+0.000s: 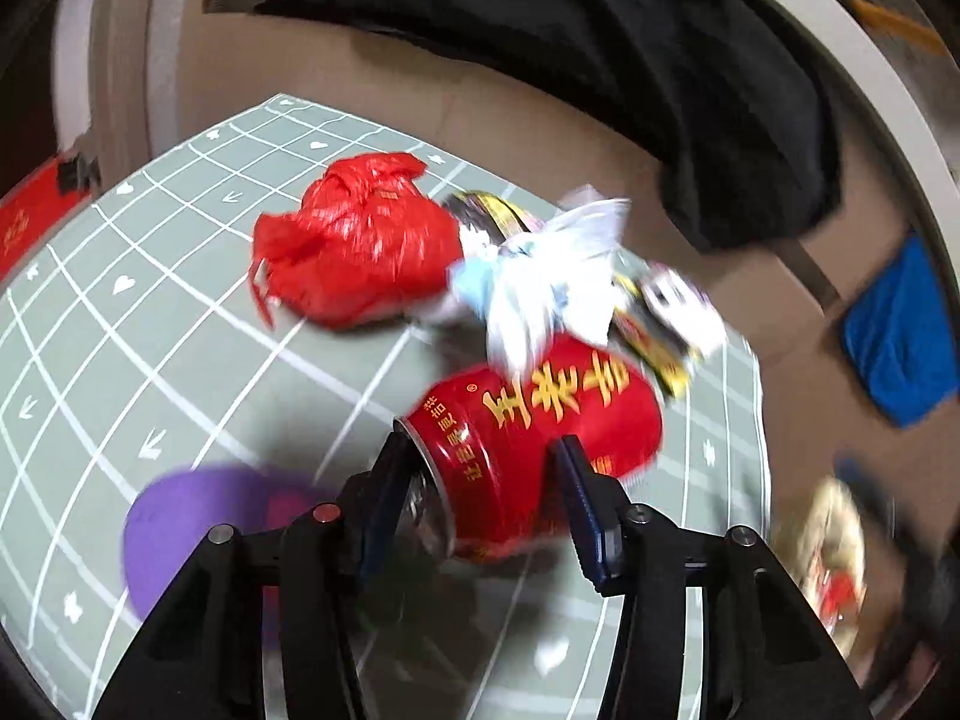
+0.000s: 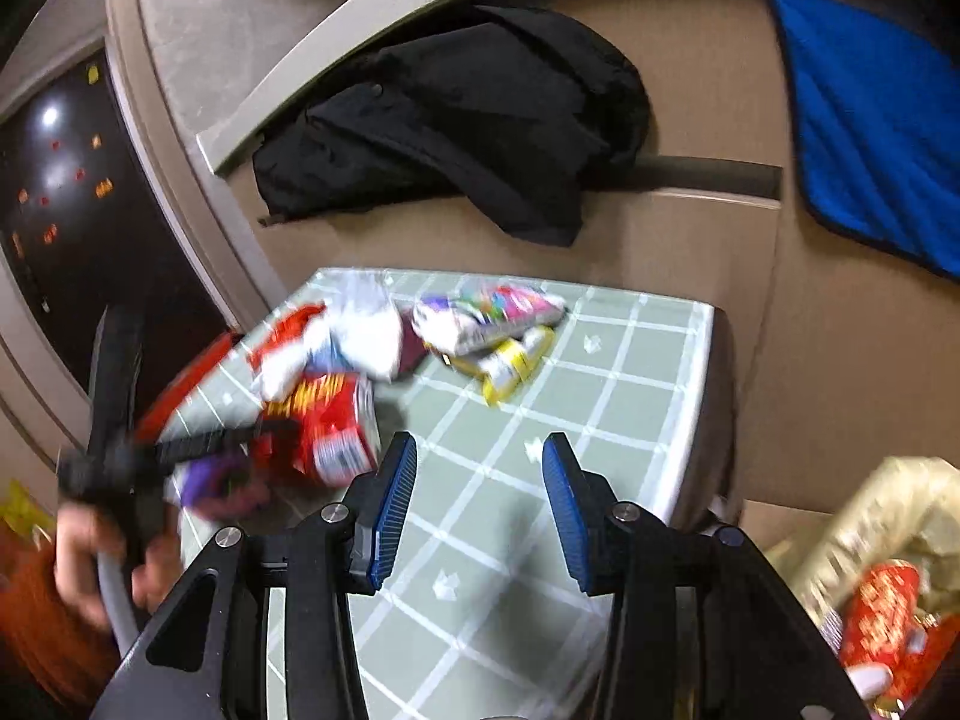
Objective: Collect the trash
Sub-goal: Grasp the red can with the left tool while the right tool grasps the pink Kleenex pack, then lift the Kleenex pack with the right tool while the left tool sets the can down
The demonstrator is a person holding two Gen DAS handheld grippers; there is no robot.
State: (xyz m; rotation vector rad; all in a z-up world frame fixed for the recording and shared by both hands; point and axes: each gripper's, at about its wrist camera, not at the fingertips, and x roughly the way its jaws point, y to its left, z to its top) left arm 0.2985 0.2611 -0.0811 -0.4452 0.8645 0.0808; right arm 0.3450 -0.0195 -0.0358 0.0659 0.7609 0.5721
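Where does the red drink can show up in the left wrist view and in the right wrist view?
Left wrist: the red drink can lies on its side at lower centre, between the left gripper fingers.
Right wrist: the can is blurred, left of centre, at the left gripper's tip, with the right gripper empty.
Shared landmark: the black jacket behind the checked tablecloth.
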